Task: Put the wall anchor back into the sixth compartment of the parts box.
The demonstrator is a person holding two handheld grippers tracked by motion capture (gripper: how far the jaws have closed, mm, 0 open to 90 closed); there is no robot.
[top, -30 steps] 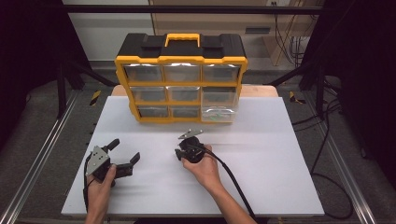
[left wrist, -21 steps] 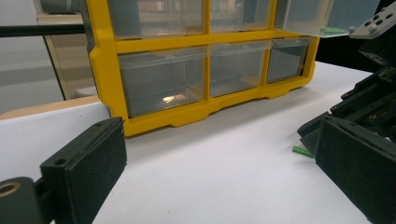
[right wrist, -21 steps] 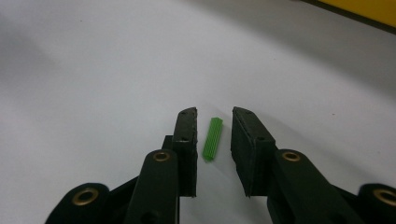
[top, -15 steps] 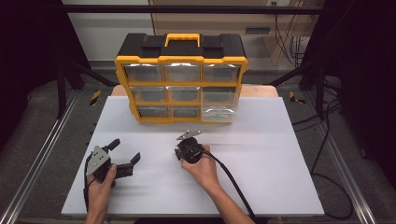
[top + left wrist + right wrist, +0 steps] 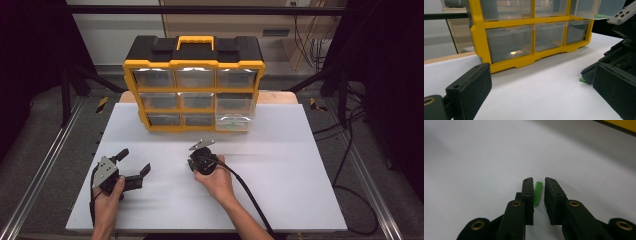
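Note:
A small green ribbed plug (image 5: 538, 193) lies on the white table top (image 5: 280, 175) between the jaws of my right gripper (image 5: 539, 182). Those jaws have just been closing; the plug rests against one pad and a thin gap shows at the other. In the high view the right gripper (image 5: 192, 162) points down at mid table. My left gripper (image 5: 134, 161) rests at the front left, open wide with nothing between its jaws. From the left gripper view (image 5: 541, 85) I see the plug (image 5: 582, 80) under the right gripper (image 5: 621, 52).
A yellow and black organiser (image 5: 194, 90) with clear drawers stands at the back of the table. Its lower right drawer (image 5: 232, 122) is pulled out and holds something green. A black cable (image 5: 245, 192) trails from the right gripper toward the front edge.

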